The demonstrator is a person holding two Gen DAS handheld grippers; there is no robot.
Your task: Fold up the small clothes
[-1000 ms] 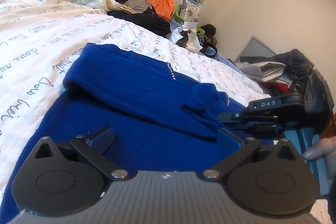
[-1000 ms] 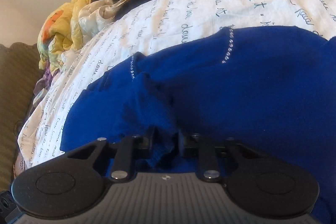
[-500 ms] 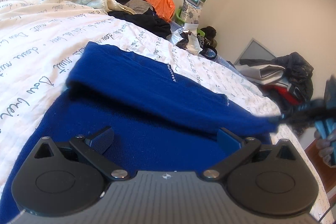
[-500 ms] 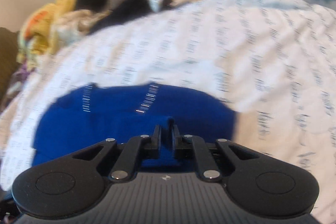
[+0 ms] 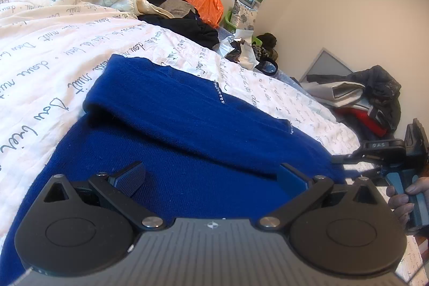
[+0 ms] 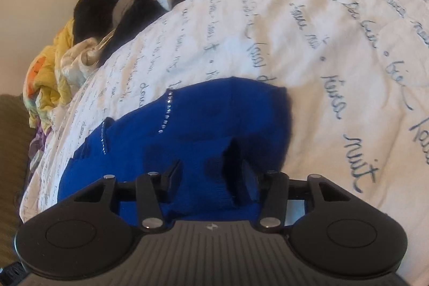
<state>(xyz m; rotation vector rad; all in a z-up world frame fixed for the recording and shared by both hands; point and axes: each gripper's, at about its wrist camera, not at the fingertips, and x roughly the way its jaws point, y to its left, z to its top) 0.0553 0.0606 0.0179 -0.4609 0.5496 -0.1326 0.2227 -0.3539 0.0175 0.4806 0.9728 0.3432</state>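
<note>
The blue sweater lies spread on the bed, directly under and ahead of the left gripper, whose jaws stand wide apart, empty. The right gripper has its jaws opening, with a fold of the sweater between them.

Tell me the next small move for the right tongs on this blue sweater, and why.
Probably finish letting go and draw the right tongs back. Its jaws are opening, with a fold of the blue knit sweater between them, and the folded-over part already lies flat on the white script-printed bedspread. The left tongs hover open over the sweater.
</note>
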